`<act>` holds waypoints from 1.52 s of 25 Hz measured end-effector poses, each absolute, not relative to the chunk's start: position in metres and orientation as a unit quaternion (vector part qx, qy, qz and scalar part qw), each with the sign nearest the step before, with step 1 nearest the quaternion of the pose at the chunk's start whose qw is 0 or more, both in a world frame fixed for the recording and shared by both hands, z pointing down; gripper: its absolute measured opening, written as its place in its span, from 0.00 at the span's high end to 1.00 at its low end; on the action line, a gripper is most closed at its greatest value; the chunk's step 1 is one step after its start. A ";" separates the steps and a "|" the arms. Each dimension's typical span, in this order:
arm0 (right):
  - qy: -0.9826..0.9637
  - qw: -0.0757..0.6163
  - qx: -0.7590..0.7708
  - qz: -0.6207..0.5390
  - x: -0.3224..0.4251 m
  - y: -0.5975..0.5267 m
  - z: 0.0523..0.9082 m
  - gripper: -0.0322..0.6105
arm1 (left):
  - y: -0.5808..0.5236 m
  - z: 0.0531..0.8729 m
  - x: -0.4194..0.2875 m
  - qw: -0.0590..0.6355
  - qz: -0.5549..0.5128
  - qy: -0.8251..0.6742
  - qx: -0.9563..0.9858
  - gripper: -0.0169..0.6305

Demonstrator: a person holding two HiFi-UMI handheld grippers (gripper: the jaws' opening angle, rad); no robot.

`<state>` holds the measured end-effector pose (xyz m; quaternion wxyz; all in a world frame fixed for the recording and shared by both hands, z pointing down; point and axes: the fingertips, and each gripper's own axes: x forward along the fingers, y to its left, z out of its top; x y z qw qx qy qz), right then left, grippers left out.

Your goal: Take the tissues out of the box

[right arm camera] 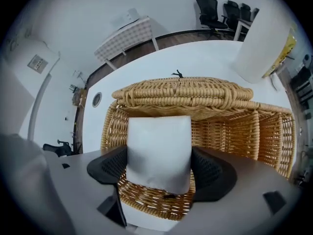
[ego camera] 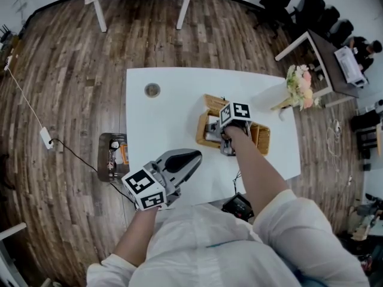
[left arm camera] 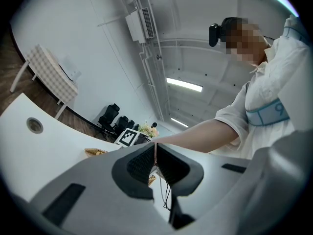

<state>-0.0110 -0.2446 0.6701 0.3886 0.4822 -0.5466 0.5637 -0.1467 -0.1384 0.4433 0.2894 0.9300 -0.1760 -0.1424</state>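
Observation:
A wicker box (right arm camera: pixel 274 136) stands on the white table (ego camera: pixel 173 118), its lid (right arm camera: pixel 181 94) tipped up at the far side. My right gripper (right arm camera: pixel 159 168) is shut on a white tissue pack (right arm camera: pixel 159 151), held upright just over the box's near rim. In the head view the right gripper (ego camera: pixel 216 130) sits over the box (ego camera: pixel 260 137). My left gripper (ego camera: pixel 194 156) hovers at the table's near edge, left of the box, angled upward. Its jaws are shut with nothing between them (left arm camera: pixel 155 155).
A round grommet (ego camera: pixel 152 89) is set in the table's far left. A flower vase (ego camera: pixel 299 85) stands at the far right corner. A black device (ego camera: pixel 238 206) hangs at the near edge. A box (ego camera: pixel 112 156) lies on the floor to the left.

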 end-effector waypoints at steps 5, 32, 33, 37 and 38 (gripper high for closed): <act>-0.537 0.419 0.469 0.562 -0.014 -0.242 0.676 0.33 | -0.141 0.446 -0.151 0.293 -0.142 -0.180 0.928 0.97; -0.586 0.404 0.411 0.570 -0.013 -0.241 0.669 0.37 | -0.137 0.446 -0.131 0.294 -0.127 -0.165 0.933 0.97; -0.589 0.399 0.411 0.570 -0.012 -0.242 0.667 0.37 | -0.137 0.446 -0.130 0.294 -0.126 -0.164 0.933 0.97; -0.602 0.378 0.413 0.570 -0.011 -0.241 0.658 0.38 | -0.136 0.444 -0.125 0.293 -0.125 -0.161 0.934 0.97; -0.604 0.373 0.414 0.570 -0.010 -0.241 0.656 0.38 | -0.136 0.444 -0.123 0.292 -0.124 -0.160 0.935 0.97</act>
